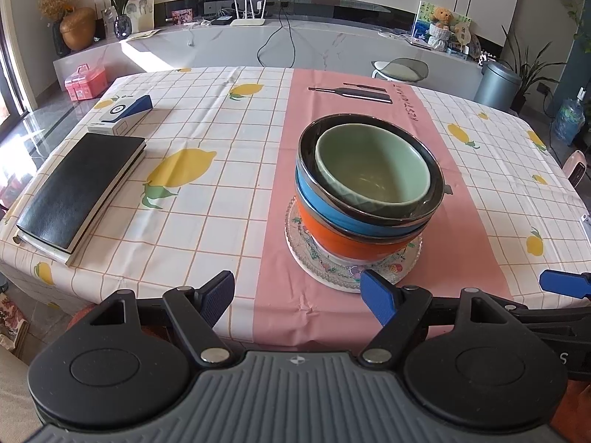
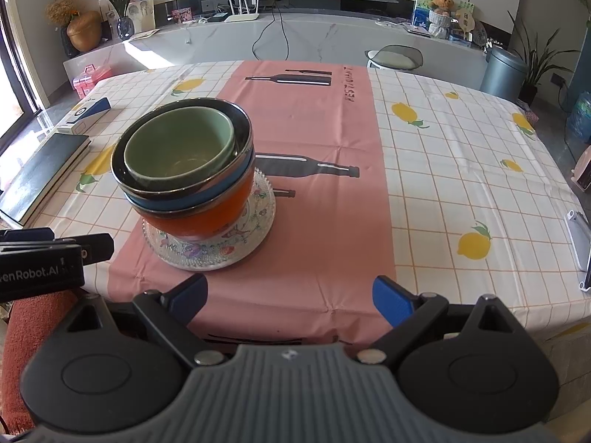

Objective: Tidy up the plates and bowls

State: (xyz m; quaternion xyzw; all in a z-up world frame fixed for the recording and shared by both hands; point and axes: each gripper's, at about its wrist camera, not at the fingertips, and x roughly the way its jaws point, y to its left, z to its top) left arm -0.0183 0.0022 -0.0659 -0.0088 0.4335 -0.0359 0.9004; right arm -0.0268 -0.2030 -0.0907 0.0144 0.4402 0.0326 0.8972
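A green bowl (image 1: 373, 170) sits nested in a blue bowl (image 1: 332, 208), which sits in an orange bowl (image 1: 343, 240). The stack rests on a patterned glass plate (image 1: 325, 267) on the pink strip of the tablecloth. The same stack shows in the right wrist view: green bowl (image 2: 181, 147), blue bowl (image 2: 192, 199), orange bowl (image 2: 207, 217), plate (image 2: 221, 251). My left gripper (image 1: 299, 295) is open and empty at the table's near edge, just short of the plate. My right gripper (image 2: 291, 293) is open and empty, to the right of the stack.
A black notebook (image 1: 81, 192) and a white-and-blue box (image 1: 122, 114) lie on the table's left side. A white object (image 2: 578, 240) lies at the right table edge. The lemon-print tablecloth (image 2: 461, 170) covers the table. A chair (image 1: 400, 70) stands beyond the far edge.
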